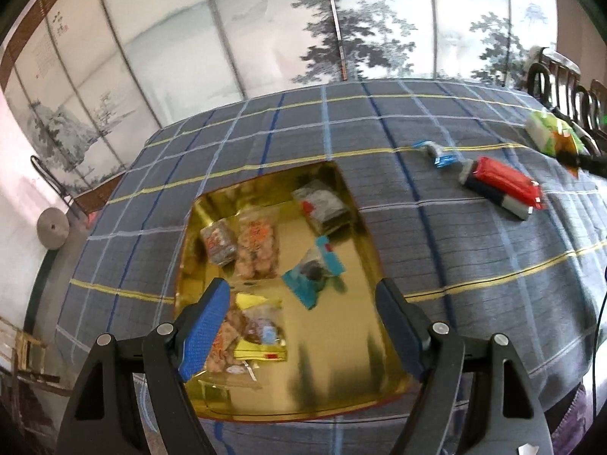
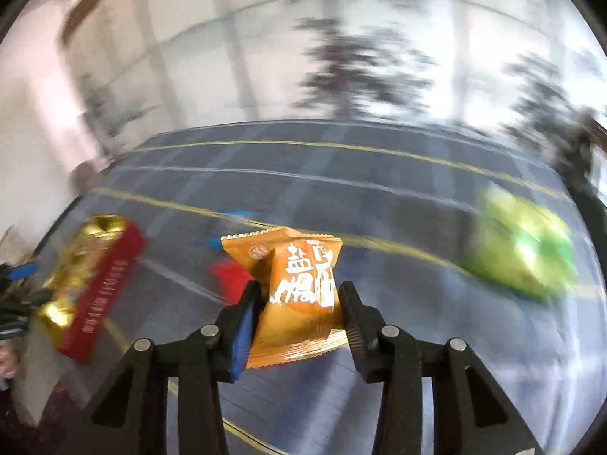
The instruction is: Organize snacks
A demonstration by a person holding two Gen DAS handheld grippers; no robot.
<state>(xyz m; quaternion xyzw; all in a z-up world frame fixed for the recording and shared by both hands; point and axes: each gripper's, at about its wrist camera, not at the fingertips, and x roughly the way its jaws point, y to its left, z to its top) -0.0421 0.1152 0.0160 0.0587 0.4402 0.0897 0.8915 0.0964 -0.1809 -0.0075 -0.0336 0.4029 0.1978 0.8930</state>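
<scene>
Snacks are being gathered into the gold tray [image 1: 364, 345] sitting on the plaid tablecloth [image 1: 474, 284]; several packets are already lying in it, including a teal packet [image 1: 313, 271] near its middle and a yellow packet [image 1: 261, 331] at its near left. The left gripper [image 1: 303, 326] is hanging wide open over the tray's near end, nothing between its pads, likely waiting clear so the other hand has room to drop. The right gripper [image 2: 297, 307] is clamping an orange packet [image 2: 294, 288] by its lower half, packet standing up off the cloth, probably in transit toward the tray at far left of that view. Loose items are still lying right of the tray: a red packet [image 1: 506, 184], a blue-ended wrapper [image 1: 436, 153] and a green pack [image 1: 548, 134]. Right wrist view is smearing badly, so the green pack and the tray contents are unreadable there; the left pad is covering part of the yellow packet.
</scene>
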